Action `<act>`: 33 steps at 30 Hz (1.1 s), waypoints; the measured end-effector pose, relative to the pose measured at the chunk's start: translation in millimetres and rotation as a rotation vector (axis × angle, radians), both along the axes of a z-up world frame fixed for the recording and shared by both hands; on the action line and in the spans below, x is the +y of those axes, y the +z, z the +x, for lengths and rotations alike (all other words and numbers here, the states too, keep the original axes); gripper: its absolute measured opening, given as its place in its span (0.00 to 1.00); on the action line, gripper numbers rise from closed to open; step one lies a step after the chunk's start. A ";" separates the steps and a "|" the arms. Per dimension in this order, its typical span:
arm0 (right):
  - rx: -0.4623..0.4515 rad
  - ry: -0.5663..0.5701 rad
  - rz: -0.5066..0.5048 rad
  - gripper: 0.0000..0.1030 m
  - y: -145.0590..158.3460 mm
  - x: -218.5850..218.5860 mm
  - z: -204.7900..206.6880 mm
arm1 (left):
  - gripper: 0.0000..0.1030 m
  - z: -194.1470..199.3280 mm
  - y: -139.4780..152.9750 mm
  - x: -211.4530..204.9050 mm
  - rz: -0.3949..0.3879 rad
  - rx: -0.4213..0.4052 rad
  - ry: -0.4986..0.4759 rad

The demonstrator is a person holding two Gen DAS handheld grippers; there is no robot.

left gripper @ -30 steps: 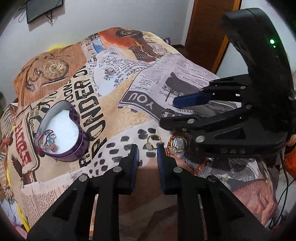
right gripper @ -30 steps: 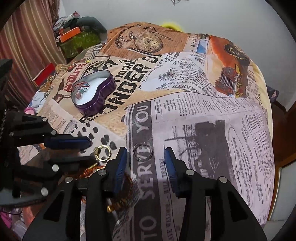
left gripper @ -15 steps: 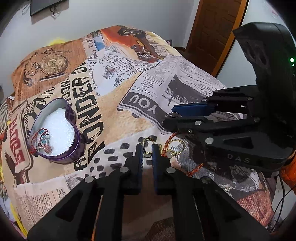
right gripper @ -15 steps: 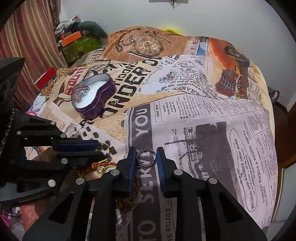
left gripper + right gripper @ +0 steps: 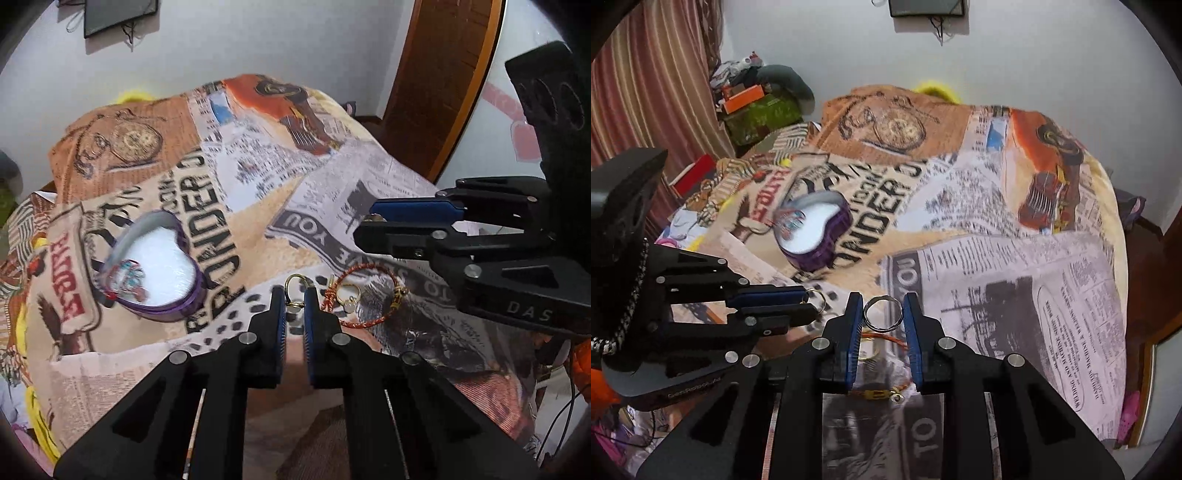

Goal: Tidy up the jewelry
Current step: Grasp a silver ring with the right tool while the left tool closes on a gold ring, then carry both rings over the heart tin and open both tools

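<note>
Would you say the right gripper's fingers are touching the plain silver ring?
Touching: in the right wrist view, the right gripper has both blue-padded fingers pressed against opposite edges of the plain silver ring.

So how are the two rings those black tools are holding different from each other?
The ring in the left gripper is gold and carries a small pale stone; the ring in the right gripper is a plain silver band. The silver ring looks wider and smoother, while the gold ring is a thin wire loop. Both are pinched between blue-padded jaws above the printed bedspread.
</note>
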State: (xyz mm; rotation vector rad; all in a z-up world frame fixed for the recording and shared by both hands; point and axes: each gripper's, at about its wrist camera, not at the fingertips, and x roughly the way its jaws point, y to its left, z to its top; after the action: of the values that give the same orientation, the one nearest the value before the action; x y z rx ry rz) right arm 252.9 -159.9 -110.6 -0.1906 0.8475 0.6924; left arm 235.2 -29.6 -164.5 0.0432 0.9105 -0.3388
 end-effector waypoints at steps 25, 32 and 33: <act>-0.062 0.086 0.080 0.19 33.8 79.0 -5.3 | 0.08 -3.0 47.7 105.0 -0.045 -0.129 0.188; -0.003 0.086 0.068 0.20 14.1 100.0 16.4 | 0.08 18.9 22.9 123.7 -0.057 -0.083 0.218; 0.003 0.086 0.065 0.20 11.7 101.9 18.7 | 0.08 22.1 19.1 124.8 -0.061 -0.073 0.220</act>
State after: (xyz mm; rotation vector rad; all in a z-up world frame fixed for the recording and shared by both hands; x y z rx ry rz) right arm 271.6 -58.0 -98.9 -0.1686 0.8226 0.7996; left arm 257.3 95.2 -145.4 -0.0992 0.8229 -0.1592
